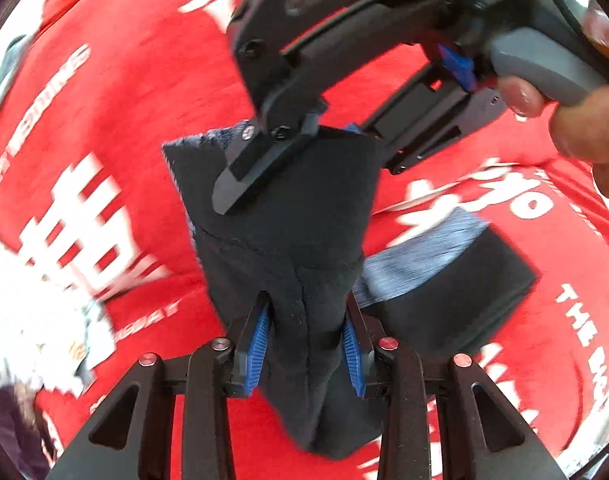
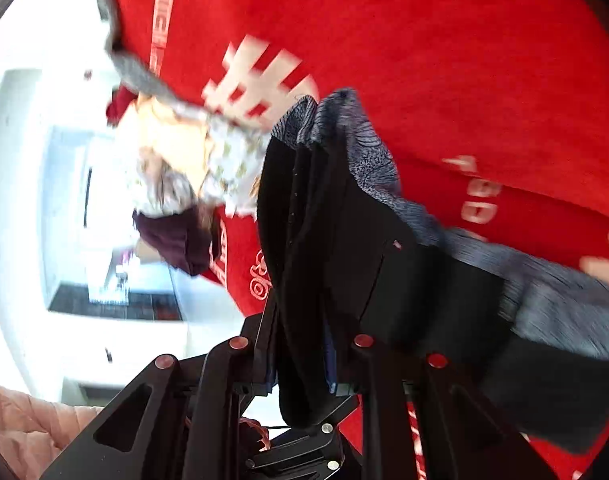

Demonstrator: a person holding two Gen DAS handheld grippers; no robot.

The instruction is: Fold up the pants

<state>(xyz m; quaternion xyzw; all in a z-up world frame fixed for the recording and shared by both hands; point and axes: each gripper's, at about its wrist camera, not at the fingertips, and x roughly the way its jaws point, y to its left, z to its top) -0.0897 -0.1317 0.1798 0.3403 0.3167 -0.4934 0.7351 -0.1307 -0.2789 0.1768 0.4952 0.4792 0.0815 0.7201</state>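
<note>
Jaws of both left gripper (image 1: 306,344) and right gripper (image 2: 300,364) clamped on dark pants (image 1: 296,216), lifted mid-frame over red cloth (image 1: 144,92) — thin bunched grip, slip likely if tugged apart.

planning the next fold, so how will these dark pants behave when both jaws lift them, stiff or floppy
Probably floppy: the dark pants bunch into creases where the left gripper pinches them and sag below it. Likely light for their size, since the pinches by the left and right gripper carry them above the red cloth. The fuzzy fabric looks unlikely to slip.
</note>
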